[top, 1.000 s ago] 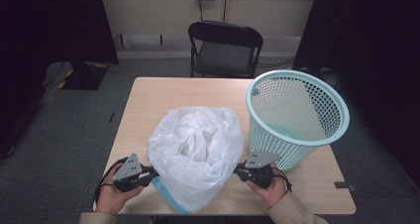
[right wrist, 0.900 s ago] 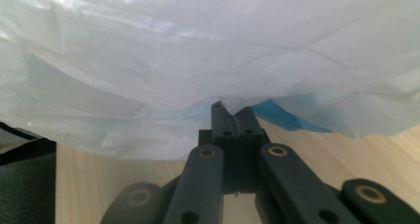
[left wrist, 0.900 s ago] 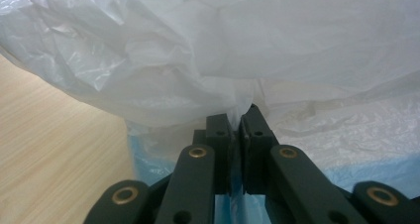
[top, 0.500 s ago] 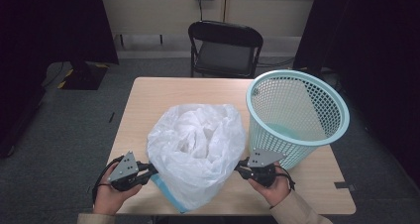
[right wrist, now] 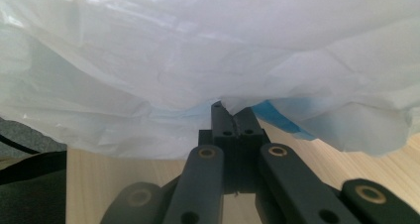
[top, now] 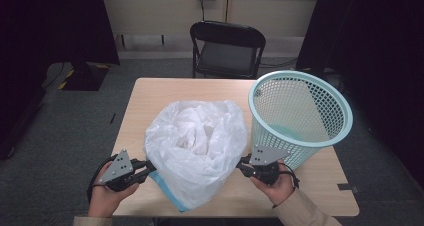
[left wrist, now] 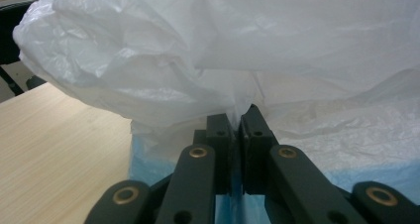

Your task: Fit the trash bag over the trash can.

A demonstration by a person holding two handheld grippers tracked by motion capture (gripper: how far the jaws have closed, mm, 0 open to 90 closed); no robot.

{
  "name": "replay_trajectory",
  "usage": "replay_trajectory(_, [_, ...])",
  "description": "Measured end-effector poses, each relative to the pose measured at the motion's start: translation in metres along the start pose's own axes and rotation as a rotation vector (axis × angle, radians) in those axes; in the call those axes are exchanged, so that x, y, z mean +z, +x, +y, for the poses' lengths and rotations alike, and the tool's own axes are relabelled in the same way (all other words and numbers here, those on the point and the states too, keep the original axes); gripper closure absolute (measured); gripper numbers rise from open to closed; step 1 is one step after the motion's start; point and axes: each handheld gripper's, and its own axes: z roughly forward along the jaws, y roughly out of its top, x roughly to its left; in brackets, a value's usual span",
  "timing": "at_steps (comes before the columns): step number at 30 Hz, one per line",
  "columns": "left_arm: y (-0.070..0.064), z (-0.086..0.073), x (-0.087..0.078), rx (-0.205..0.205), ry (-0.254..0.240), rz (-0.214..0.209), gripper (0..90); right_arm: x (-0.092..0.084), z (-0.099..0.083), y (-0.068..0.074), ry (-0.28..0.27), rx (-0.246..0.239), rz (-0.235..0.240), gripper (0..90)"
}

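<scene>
Nearest the person, at the front edge of the wooden table, each hand holds a gripper against one side of a large white plastic bag. The left gripper sits at the bag's lower left, and in the left gripper view its two black jaws stand pressed together on a fold of the thin plastic, clenched on the film where the white sheet meets a pale blue band. The right gripper sits at the bag's right flank, just in front of the basket; in the right gripper view its jaws are likewise closed tight with the bag's edge pinched between their tips. The bag bulges between the two grippers, crumpled and puffed, its blue-trimmed lower part hanging toward the near table edge. Just beside it to the right stands a light turquoise mesh waste basket, upright on the table, its rim near the bag's right side. Beyond the table's far edge a black folding chair faces the table, on grey carpet.
</scene>
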Motion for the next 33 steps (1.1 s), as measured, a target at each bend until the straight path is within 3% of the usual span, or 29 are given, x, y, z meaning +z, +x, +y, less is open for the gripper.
replay_trajectory(16, [0.001, 0.026, -0.009, 0.037, -0.023, 0.009, 85.5, -0.010, 0.027, 0.001, -0.022, -0.051, -0.011, 90.0])
replay_trajectory(33, [0.007, 0.065, -0.027, 0.089, -0.057, 0.033, 85.6, -0.024, 0.070, 0.003, -0.048, -0.122, -0.025, 90.0])
